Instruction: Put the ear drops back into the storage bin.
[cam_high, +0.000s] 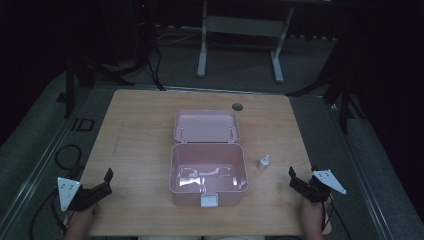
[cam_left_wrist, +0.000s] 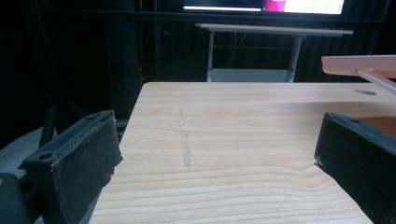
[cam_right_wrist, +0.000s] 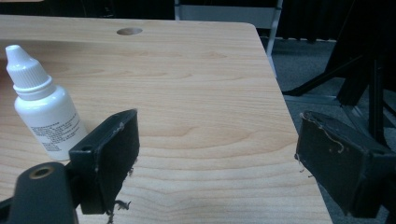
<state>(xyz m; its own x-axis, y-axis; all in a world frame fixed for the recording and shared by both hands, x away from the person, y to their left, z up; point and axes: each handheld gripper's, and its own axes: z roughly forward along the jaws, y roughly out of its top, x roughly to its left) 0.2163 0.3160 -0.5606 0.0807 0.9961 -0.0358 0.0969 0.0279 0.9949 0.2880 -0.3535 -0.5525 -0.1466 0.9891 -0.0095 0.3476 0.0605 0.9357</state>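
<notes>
Dark room, grey floor, pale wooden table (cam_high: 140, 130) with a cable hole near its far edge. A pink box (cam_high: 208, 172) sits mid-table toward the near edge, lid swung back and open. A small white dropper bottle (cam_high: 263, 162) stands upright just beside the box, on the side toward the table's right edge. Your right gripper (cam_high: 299, 181) rests near the near right corner, jaws spread, empty, close to the bottle but not touching. Your left gripper (cam_high: 102, 182) sits at the near left corner, jaws also apart, holding nothing.
</notes>
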